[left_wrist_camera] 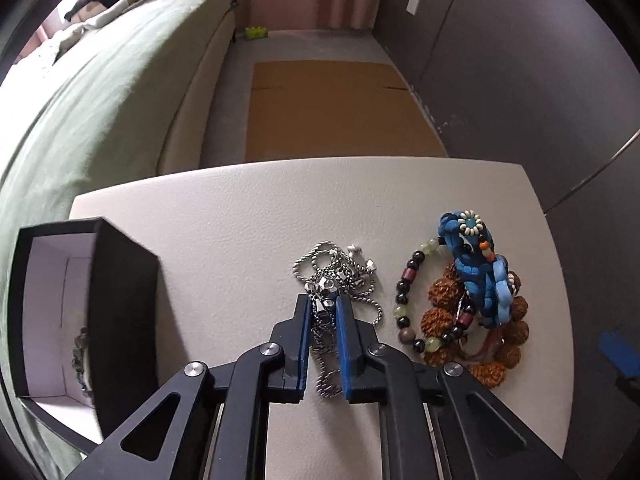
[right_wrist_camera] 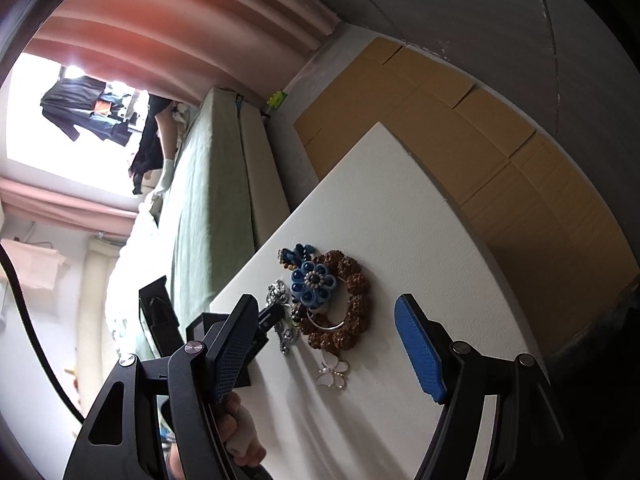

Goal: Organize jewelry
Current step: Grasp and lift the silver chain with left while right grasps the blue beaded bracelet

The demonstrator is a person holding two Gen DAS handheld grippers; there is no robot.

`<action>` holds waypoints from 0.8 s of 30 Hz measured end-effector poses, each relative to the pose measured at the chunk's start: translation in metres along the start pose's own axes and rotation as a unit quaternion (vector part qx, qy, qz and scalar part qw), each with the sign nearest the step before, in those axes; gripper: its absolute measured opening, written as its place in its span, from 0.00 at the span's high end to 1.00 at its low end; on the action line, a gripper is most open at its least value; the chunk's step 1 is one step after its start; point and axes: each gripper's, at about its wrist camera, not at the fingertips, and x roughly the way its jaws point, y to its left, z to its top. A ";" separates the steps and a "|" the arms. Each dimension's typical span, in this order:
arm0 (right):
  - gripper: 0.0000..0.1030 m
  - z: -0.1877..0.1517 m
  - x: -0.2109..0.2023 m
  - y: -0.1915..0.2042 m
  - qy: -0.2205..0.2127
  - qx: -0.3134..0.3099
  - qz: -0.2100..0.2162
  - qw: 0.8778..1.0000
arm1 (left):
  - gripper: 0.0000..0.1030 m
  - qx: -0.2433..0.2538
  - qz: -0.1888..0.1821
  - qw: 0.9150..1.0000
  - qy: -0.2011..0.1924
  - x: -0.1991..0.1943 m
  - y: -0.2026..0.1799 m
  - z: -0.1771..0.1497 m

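Observation:
A silver chain necklace (left_wrist_camera: 340, 276) lies heaped on the white table (left_wrist_camera: 240, 220). My left gripper (left_wrist_camera: 324, 308) is shut on part of the chain, low at the table. To its right lie a dark bead bracelet (left_wrist_camera: 408, 304), a brown seed bracelet (left_wrist_camera: 444, 312) and a blue fabric flower piece (left_wrist_camera: 476, 272). An open black box (left_wrist_camera: 80, 308) with a white lining stands at the left, with some beads inside. My right gripper (right_wrist_camera: 328, 340) is open and empty above the table; the flower piece (right_wrist_camera: 314, 280), seed bracelet (right_wrist_camera: 352, 308) and a white butterfly brooch (right_wrist_camera: 332, 372) lie between its fingers.
A bed with a green cover (left_wrist_camera: 100, 100) runs along the left. Flat cardboard (left_wrist_camera: 336, 108) lies on the floor beyond the table's far edge. A dark wall (left_wrist_camera: 540, 60) stands on the right. A person stands by the window (right_wrist_camera: 156, 140).

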 end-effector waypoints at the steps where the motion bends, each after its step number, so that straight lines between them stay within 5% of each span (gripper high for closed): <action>1: 0.30 -0.001 0.001 0.001 0.001 -0.002 0.000 1.000 | 0.88 -0.003 -0.003 1.000 -0.005 -0.005 0.004 0.001; 12: 0.32 -0.002 0.023 0.025 0.008 -0.058 0.019 0.998 | 0.89 0.004 -0.004 0.999 -0.050 -0.077 0.028 0.011; 16: 0.50 0.000 0.036 0.036 0.006 -0.087 0.017 0.996 | 0.89 0.004 -0.001 0.998 -0.070 -0.107 0.035 0.016; 24: 0.54 -0.001 0.064 0.050 0.004 -0.131 -0.050 0.990 | 0.89 0.006 0.009 0.995 -0.104 -0.160 0.053 0.028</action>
